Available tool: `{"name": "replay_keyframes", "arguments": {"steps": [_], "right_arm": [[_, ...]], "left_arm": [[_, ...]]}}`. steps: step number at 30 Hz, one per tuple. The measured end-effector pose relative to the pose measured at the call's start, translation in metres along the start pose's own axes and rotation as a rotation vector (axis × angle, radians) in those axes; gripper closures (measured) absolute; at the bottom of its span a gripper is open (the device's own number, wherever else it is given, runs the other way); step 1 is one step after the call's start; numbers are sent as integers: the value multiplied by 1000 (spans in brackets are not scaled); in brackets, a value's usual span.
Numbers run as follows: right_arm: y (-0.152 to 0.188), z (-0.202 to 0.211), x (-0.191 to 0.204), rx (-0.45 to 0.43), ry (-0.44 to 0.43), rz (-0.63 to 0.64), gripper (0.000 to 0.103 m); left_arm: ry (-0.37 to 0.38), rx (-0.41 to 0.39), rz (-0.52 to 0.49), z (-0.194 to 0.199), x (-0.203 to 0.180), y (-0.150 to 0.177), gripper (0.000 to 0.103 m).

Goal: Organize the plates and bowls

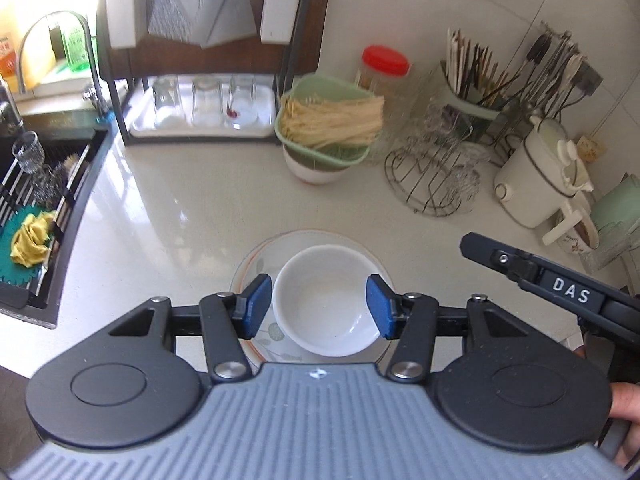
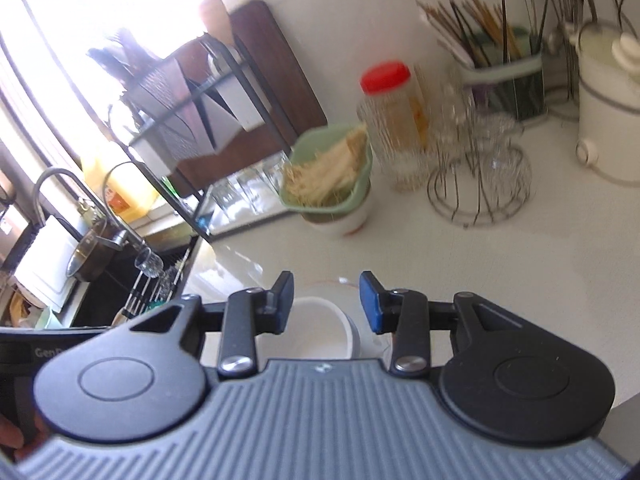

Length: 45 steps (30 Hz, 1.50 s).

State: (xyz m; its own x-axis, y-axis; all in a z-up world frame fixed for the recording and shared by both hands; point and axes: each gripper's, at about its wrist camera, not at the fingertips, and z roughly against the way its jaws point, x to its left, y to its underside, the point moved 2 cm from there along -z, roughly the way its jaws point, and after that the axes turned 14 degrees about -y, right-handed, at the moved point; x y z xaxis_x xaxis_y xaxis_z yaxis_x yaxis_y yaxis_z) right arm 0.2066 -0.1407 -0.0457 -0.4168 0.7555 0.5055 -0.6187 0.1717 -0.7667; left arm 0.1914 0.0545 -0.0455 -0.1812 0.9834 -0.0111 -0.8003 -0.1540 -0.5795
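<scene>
Both tongs are up above the white counter (image 1: 160, 208) with nothing in them. Left tongs (image 1: 316, 306) have their blue pads spread wide, and the right tongs (image 2: 326, 304) are spread a bit less. No pad touches a dish.

Right under the left tongs sits a flowered plate (image 1: 256, 264). On top of that plate sits a white bowl (image 1: 326, 300), right way up and empty. In the right tongs' view the bowl (image 2: 316, 332) shows just below the pads.

So one part looks done: the bowl is set on the plate, and the tongs have let go.

Far ahead of the tongs, near the wall, another white bowl (image 1: 316, 170) sits under a green basket of noodles (image 1: 328, 120). It may still need sorting, but I cannot tell. I see no other loose plates.
</scene>
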Motion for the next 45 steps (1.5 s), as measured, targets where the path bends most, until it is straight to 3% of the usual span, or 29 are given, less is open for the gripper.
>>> {"name": "replay_keyframes", "arguments": {"steps": [16,30,34,45], "right_arm": [[10,61,66,-165,63,121,63],[58,100,97,-213,150,122,63],[66,104,98,-220,168,120,63],[78,119,86,-151,81,142,63]], "left_arm": [[20,-190,-61,79,28,10,45],[76,-204,-119,112,42,57,40],[57,-194,-120,116,44,72,40],[-29,-196,-8,134,35,111,40]]}}
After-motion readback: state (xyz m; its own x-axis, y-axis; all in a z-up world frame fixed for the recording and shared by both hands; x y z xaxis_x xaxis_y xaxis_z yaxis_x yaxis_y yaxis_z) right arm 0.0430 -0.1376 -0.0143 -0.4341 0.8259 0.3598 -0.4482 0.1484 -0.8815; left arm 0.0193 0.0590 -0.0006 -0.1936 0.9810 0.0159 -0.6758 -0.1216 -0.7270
